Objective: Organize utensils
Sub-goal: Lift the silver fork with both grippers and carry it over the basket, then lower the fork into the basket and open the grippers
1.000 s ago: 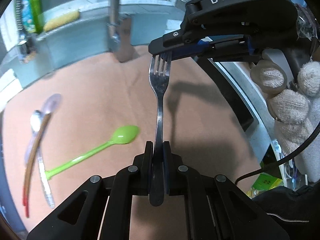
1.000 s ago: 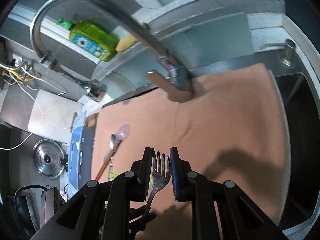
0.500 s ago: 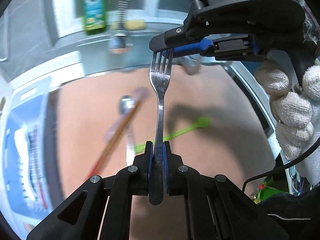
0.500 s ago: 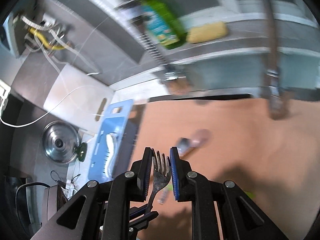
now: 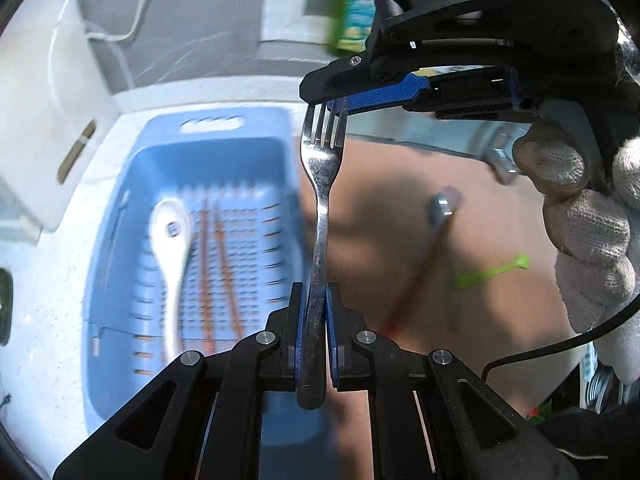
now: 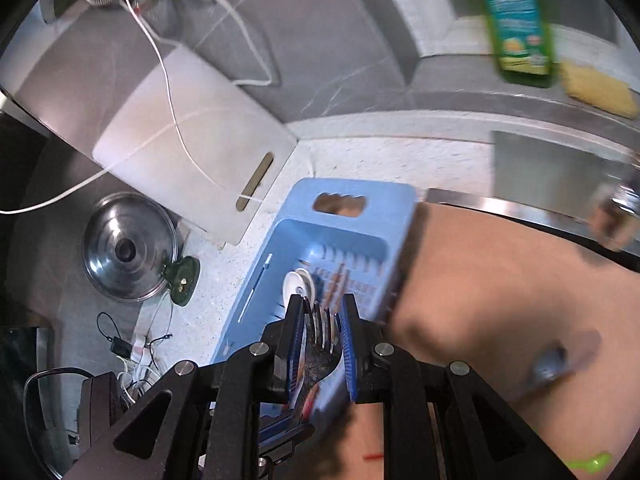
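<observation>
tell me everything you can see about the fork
The fork is plain silvery metal with four tines and a slim handle, dulled or smudged near the neck. It is held off the surface: the left gripper is shut on its handle end, and the right gripper clamps its tines. It hangs beside the blue basket.

Both views ride a hand-held gripper and look steeply down along its two fingers, close above the counter. The left wrist view faces the blue basket (image 5: 120, 200) at its 9 o'clock and the brown mat (image 5: 400, 240) at 3 o'clock, with the right gripper (image 5: 326, 106) crossing in at 1 o'clock. The right wrist view faces the same basket (image 6: 360, 216) dead centre, sharing the mat (image 6: 500, 300), the fork (image 6: 320, 356) and the green bottle (image 6: 516, 20) at 1 o'clock.
</observation>
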`<state>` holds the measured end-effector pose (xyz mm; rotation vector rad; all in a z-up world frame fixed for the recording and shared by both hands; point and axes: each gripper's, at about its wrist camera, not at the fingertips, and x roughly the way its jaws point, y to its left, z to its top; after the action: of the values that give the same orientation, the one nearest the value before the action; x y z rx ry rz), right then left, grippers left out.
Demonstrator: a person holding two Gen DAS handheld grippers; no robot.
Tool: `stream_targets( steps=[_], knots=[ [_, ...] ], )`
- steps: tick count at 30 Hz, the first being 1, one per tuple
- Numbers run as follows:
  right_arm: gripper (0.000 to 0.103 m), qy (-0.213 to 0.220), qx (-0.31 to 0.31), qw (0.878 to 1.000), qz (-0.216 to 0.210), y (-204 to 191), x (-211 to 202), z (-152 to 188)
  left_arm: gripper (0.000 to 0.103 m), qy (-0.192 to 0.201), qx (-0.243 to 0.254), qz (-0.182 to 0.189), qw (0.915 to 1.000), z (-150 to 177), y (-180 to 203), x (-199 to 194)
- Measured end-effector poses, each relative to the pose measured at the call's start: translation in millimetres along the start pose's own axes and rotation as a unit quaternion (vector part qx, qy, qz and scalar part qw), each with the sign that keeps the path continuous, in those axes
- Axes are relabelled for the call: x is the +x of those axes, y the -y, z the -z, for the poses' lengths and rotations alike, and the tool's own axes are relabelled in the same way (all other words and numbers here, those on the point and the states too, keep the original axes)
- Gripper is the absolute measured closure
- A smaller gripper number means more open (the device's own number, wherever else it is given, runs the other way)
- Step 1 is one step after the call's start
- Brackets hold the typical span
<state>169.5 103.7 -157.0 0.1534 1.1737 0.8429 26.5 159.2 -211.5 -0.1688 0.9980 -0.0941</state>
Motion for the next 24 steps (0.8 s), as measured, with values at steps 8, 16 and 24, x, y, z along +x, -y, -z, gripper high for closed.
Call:
stream_targets(
  steps=[8, 16, 24],
  knots=[
    [0.087, -0.043, 0.002, 0.999, 0.012, 0, 61, -13, 0.095, -0.038, -0.028, 0.001, 0.9989, -1, -39, 29],
    [0.087, -0.081, -0.004, 0.996, 0.041, 6, 102, -21, 0.095, -0.077, -0.044, 0.017, 0.9959, -4, -51, 56],
    [0.087, -0.109, -0.032, 0.991, 0.071, 6, 120, -25, 0.095, -0.097, -0.055, 0.028, 0.9933, -9, -51, 75]
  ],
)
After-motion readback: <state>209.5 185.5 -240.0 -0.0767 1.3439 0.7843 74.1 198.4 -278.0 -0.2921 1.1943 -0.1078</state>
